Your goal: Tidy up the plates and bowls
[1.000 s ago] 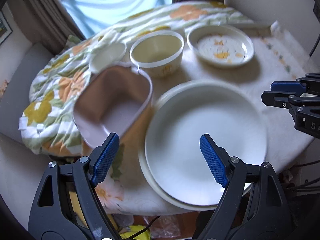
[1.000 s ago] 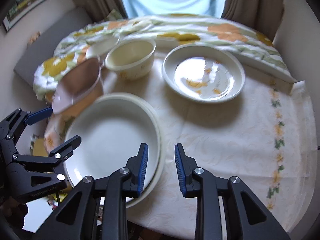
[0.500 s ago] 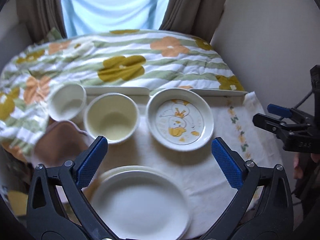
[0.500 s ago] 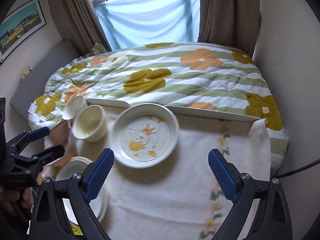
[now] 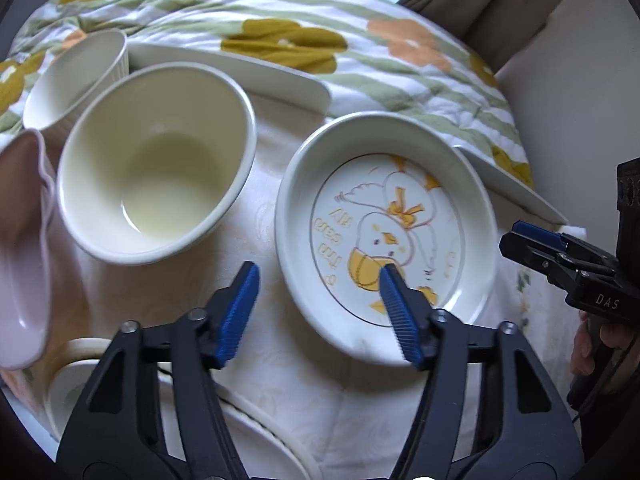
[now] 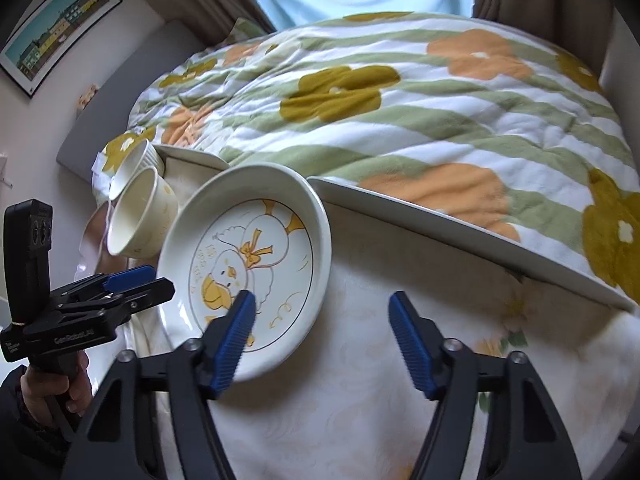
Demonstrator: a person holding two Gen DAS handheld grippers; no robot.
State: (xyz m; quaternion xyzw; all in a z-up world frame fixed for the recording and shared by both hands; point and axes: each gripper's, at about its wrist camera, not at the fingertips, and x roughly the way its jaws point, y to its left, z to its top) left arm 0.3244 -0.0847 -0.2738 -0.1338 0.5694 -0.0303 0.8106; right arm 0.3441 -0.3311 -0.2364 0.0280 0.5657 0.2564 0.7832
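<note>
A shallow white plate with a yellow duck drawing (image 5: 384, 220) (image 6: 248, 256) sits on the cream tablecloth. My left gripper (image 5: 318, 280) (image 6: 132, 276) straddles its near left rim. Its jaws are closing and the pads do not press on the rim. My right gripper (image 6: 320, 304) (image 5: 536, 240) straddles the plate's right rim, one finger over the drawing. It is also closing, not touching. To the left stand a cream bowl (image 5: 156, 176) (image 6: 140, 220), a ribbed white cup (image 5: 76, 76) and a pink dish (image 5: 20, 248). Stacked white plates (image 5: 260, 432) lie under my left gripper.
A flowered quilt (image 6: 400, 112) lies heaped behind the table's white back edge (image 6: 440, 220). Bare tablecloth (image 6: 400, 400) spreads to the right of the duck plate. A person's hand (image 6: 52, 392) holds the left gripper's handle. Curtains and a wall close off the back.
Both grippers have moved forward and down onto the duck plate, one at each side of it. Their jaws were wide open half a second ago and are narrower now.
</note>
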